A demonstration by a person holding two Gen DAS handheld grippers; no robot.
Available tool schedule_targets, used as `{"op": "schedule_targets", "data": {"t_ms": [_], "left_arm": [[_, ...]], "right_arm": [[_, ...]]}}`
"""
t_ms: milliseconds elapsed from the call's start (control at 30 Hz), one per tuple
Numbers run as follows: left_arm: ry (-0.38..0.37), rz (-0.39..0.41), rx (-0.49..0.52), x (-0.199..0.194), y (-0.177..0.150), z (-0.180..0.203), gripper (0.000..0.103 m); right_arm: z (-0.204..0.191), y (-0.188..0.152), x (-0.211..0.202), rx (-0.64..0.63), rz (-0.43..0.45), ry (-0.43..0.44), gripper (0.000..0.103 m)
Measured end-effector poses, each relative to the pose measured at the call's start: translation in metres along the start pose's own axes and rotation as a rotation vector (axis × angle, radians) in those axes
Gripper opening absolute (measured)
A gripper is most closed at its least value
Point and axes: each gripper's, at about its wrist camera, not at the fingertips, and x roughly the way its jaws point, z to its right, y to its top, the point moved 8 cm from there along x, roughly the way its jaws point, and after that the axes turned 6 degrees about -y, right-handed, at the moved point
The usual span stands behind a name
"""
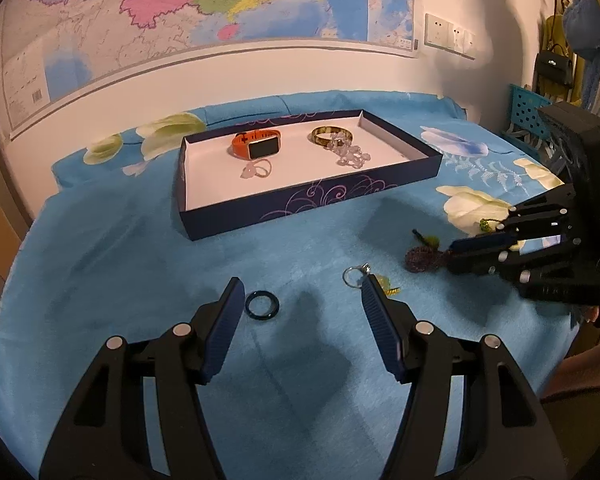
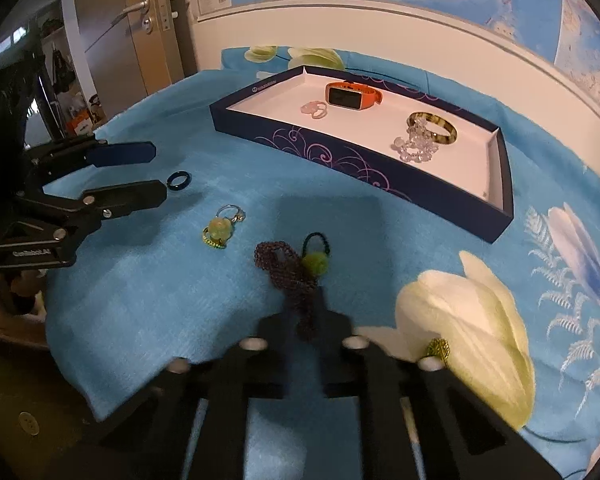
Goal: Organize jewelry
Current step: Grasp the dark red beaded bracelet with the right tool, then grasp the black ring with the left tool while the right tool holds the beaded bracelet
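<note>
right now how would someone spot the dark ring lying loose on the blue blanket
Find the navy tray on the blue blanket, then come toward the open left gripper. The dark ring lies flat by its left finger: plain, smooth, with no stone or charm.

My left tongs (image 1: 302,288) are matte black plastic, each arm a forked frame with long cut-out slots and round silver pins at the pivots. Their two fingers (image 1: 224,320) carry dark blue ribbed pads. From the right camera, the outer side of one arm shows small white lettering, too blurred for me to read. My right tongs (image 1: 452,250) have the same black linkage, silver screw heads and blue pads, behind them a boxy black housing with a small green light.
</note>
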Motion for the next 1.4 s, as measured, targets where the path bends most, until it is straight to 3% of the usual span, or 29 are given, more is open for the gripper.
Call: {"op": "schedule_targets", "data": {"t_ms": [367, 733, 1033, 1400], "left_arm": [[0.055, -0.048, -0.032, 0.007, -0.002, -0.024, 0.055], [0.030, -0.120, -0.040, 0.026, -0.007, -0.032, 0.052], [0.006, -0.153, -0.069, 0.034, -0.011, -0.034, 0.023], [-0.004, -0.118, -0.059, 0.025, -0.004, -0.026, 0.022]], "right_arm": [[-0.004, 0.000, -0.009, 0.078, 0.017, 0.113, 0.002], [0.004, 0.019, -0.030, 0.163, 0.096, 0.188, 0.002], [0.009, 0.030, -0.037, 0.176, 0.132, 0.187, 0.002], [0.013, 0.044, -0.042, 0.178, 0.173, 0.193, 0.002]]}}
